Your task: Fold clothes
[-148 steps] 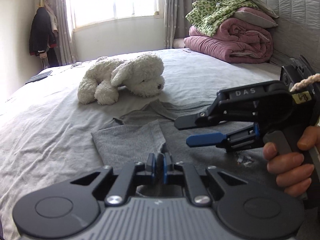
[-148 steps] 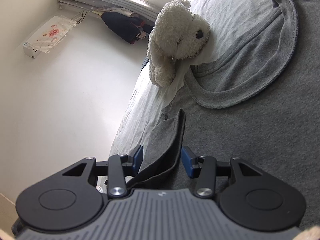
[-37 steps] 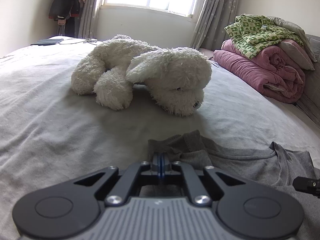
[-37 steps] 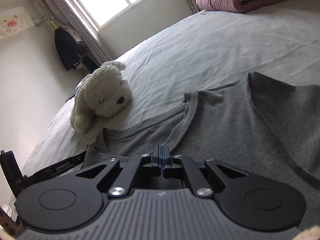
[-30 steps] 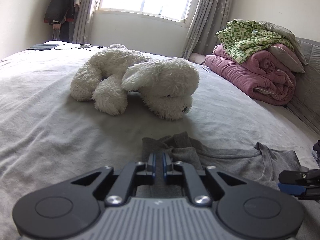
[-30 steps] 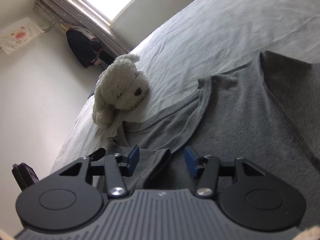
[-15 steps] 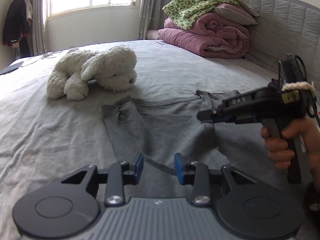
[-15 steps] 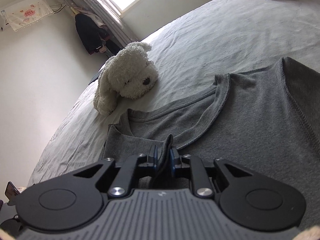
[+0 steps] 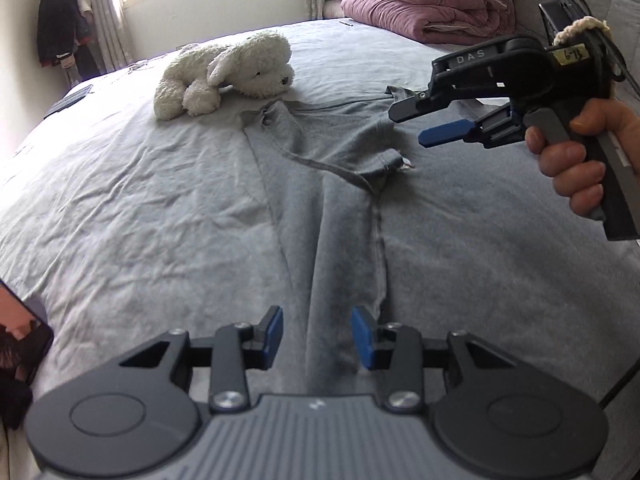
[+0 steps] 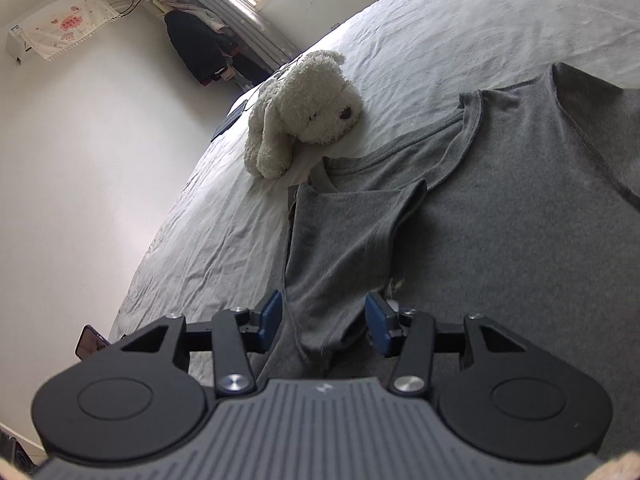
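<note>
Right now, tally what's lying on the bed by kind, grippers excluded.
Gray shirt: 1
White stuffed dog: 1
Folded blankets stacked near the headboard: 1 pile; how many pieces it holds is hard to tell
Dark flat thing at the far edge: 1, too small to identify
Total: 4

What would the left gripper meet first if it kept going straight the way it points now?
Most likely the folded shirt: the left gripper, jaws opening with nothing pinched, aims down at the grey fabric just ahead. How far off the cloth is, I cannot tell.
</note>
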Demonstrator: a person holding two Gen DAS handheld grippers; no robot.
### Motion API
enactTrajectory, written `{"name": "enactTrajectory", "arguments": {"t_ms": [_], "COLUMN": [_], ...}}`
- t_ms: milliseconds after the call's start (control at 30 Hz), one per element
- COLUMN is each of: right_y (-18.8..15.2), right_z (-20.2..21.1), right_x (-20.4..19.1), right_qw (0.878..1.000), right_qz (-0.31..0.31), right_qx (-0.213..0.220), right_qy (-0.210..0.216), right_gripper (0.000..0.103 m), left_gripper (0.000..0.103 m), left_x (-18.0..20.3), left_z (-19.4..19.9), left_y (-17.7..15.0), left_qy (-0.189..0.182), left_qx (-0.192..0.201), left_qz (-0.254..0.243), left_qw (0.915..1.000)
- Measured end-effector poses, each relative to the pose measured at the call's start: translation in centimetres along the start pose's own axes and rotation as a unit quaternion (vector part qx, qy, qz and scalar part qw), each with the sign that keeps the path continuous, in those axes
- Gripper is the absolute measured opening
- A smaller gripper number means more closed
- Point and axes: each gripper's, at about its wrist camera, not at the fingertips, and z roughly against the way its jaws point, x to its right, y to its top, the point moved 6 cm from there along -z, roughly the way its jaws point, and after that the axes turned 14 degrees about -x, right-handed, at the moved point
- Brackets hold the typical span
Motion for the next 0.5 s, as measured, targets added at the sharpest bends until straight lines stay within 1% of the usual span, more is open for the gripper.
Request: {"name": "enactTrajectory", "arguments": {"t_ms": [133,267,367,400,433,500], "right_y": [-3.6,-6.7,-8.5,-9.2,-9.9,-11.4], "right_z": [1.2,2.4,3.2,3.3,3.4,3.4], "right_x": [-0.5,-1.4,-2.3,-2.5,-2.8,-3.1], "right_qw": [1.000,0.999,0.999,0.999,0.999,0.998], "right_qz": [-0.018,-0.025,-0.021,-0.019,-0.017,-0.013], "right_qx": [-0.017,-0.028,-0.032,-0.036,-0.041,-0.053], "right_qy": [0.010,0.016,0.013,0.014,0.015,0.013], "right_gripper": [0.051,0.051,0.051,0.051,0.051,0.051], "left_gripper": [0.039,0.039,0.038,0.037,0.030,0.023], "left_x": [0.9,1.8,2.4,2.5,2.6,2.7], "left_z": [1.7,2.5,2.3,2.1,1.8,1.7], "left_y": [-2.5,-4.6,-5.8,-6.1,-6.4,-6.9], "left_qy": [0.000,0.001,0.017,0.024,0.030,0.036], "left_qx": [-0.001,-0.001,0.005,0.003,0.002,0.004], "left_qz": [0.006,0.012,0.010,0.009,0.007,0.005], "left_qw": [1.0000,0.9999,0.9998,0.9997,0.9995,0.9993]}}
